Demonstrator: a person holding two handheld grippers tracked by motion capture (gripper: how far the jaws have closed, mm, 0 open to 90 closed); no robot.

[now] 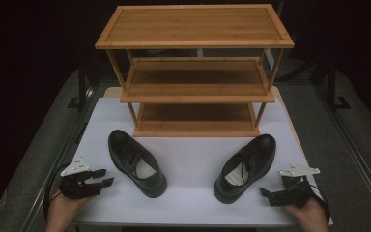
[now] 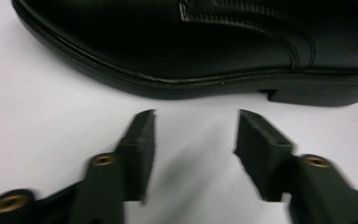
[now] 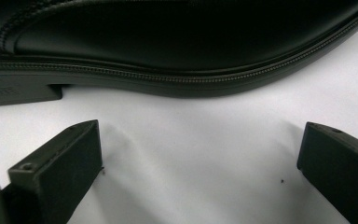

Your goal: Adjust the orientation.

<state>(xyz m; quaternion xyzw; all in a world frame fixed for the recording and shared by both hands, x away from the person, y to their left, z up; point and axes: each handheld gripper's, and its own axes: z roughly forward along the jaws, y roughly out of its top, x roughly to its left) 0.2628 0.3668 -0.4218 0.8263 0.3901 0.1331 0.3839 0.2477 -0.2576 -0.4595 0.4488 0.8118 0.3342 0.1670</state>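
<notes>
Two black dress shoes lie on a white table [image 1: 193, 203] in front of a wooden rack [image 1: 194, 72] with three shelves. The left shoe [image 1: 136, 162] lies slantwise, its toe toward the rack and the left, its heel toward the person; the right shoe [image 1: 246, 166] mirrors it, toe toward the rack and the right, heel near the front edge. The two shoes are well apart, with bare table between them, and both stand on their soles, openings up. The left gripper [image 1: 107, 177] rests in the person's left hand [image 1: 65, 205] at the table's front left corner, pointing right toward the heel end of the left shoe, near it but apart. In the left gripper view [image 2: 196, 133] its jaws stand partly open with only white table between them, and the side of the left shoe [image 2: 205, 46] runs across just beyond the tips, not touching; nothing is held. The right gripper [image 1: 265, 194] sits in the right hand [image 1: 311, 212] at the front right corner, pointing left toward the heel of the right shoe, close beside it. In the right gripper view [image 3: 200, 144] its jaws stand wide open over bare table, the sole edge and heel of the right shoe [image 3: 177, 42] lie just beyond them, and they grip nothing.
</notes>
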